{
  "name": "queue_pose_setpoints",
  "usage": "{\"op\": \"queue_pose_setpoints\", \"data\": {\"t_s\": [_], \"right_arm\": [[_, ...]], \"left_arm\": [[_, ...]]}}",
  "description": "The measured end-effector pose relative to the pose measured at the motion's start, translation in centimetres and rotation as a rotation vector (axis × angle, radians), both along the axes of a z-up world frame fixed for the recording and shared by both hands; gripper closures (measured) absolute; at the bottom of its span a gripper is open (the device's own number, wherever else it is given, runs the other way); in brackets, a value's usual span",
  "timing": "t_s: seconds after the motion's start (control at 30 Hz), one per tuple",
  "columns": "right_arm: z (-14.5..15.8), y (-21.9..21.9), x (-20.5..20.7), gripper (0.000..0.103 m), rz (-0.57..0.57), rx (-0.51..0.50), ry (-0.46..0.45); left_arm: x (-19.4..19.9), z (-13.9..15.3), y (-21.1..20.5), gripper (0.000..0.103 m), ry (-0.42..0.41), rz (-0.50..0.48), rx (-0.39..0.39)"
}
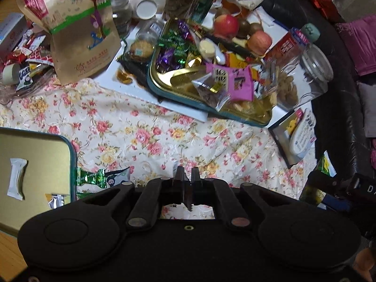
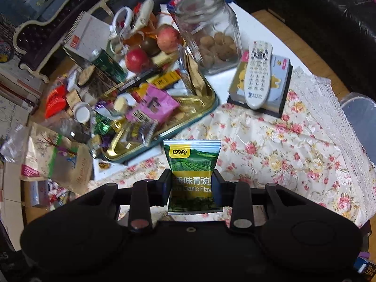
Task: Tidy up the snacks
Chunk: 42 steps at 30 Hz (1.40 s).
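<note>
My right gripper (image 2: pixel 192 177) is shut on a green pea snack packet (image 2: pixel 191 155), held upright above the floral tablecloth (image 2: pixel 270 145). My left gripper (image 1: pixel 187 172) is shut above the same cloth. A thin white sliver shows beside its left fingertip, and I cannot tell whether it is held. A gold tray with a teal rim (image 1: pixel 211 111), also in the right wrist view (image 2: pixel 164 137), is piled with mixed wrapped snacks. At the left, a second gold tin (image 1: pixel 47 150) holds a white packet (image 1: pixel 17 178). A green candy wrapper (image 1: pixel 91 178) lies by its edge.
A brown paper bag (image 1: pixel 80 30) stands at the back left among loose sweets. A glass jar (image 2: pixel 211 35) with round snacks sits beside the tray, apples (image 2: pixel 168 38) behind it. A remote (image 2: pixel 257 72) rests on a box at the right. A black sofa borders the table.
</note>
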State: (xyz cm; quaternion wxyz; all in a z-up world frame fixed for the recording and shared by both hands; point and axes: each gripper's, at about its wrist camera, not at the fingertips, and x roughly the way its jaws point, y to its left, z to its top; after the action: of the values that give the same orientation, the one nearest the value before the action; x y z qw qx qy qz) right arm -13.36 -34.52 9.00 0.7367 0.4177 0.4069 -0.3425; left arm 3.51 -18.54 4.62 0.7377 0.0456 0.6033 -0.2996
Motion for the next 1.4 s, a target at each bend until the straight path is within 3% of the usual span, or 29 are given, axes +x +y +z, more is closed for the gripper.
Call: {"op": "queue_pose_setpoints", "data": {"t_s": [0.37, 0.5, 0.67, 0.9, 1.03, 1.23, 1.33, 1.4], "right_arm": [[3.9, 0.0, -0.8, 0.066, -0.021, -0.057, -0.102], [2.7, 0.2, -0.4, 0.066, 0.007, -0.05, -0.068], [-0.2, -0.1, -0.3, 0.066, 0.013, -0.01, 0.016], [-1.6, 0.4, 0.2, 0.066, 0.057, 0.02, 0.032], [-2.1, 0.8, 0.7, 0.066, 0.097, 0.019, 0.045], [-2.9, 1.0, 1.2, 0.066, 0.111, 0.079, 0.048], [-2.7, 1.8, 1.6, 0.066, 0.134, 0.065, 0.044], [-2.5, 2.4, 1.9, 0.066, 0.149, 0.038, 0.048]], "left_arm": [[-1.1, 3.1, -1.5, 0.097, -0.067, -0.052, -0.03], [-1.1, 1.0, -0.9, 0.097, -0.041, -0.073, 0.013], [-0.7, -3.1, 0.4, 0.097, -0.034, -0.064, 0.122], [-0.5, -6.0, 1.4, 0.096, 0.0, -0.045, 0.166], [-2.0, -7.3, 2.7, 0.087, 0.008, -0.09, 0.199], [-4.2, -9.6, 7.0, 0.087, 0.064, 0.052, 0.23], [-4.7, -11.2, 8.9, 0.087, 0.134, 0.163, 0.215], [-4.9, -11.6, 9.6, 0.087, 0.134, 0.22, 0.208]]}}
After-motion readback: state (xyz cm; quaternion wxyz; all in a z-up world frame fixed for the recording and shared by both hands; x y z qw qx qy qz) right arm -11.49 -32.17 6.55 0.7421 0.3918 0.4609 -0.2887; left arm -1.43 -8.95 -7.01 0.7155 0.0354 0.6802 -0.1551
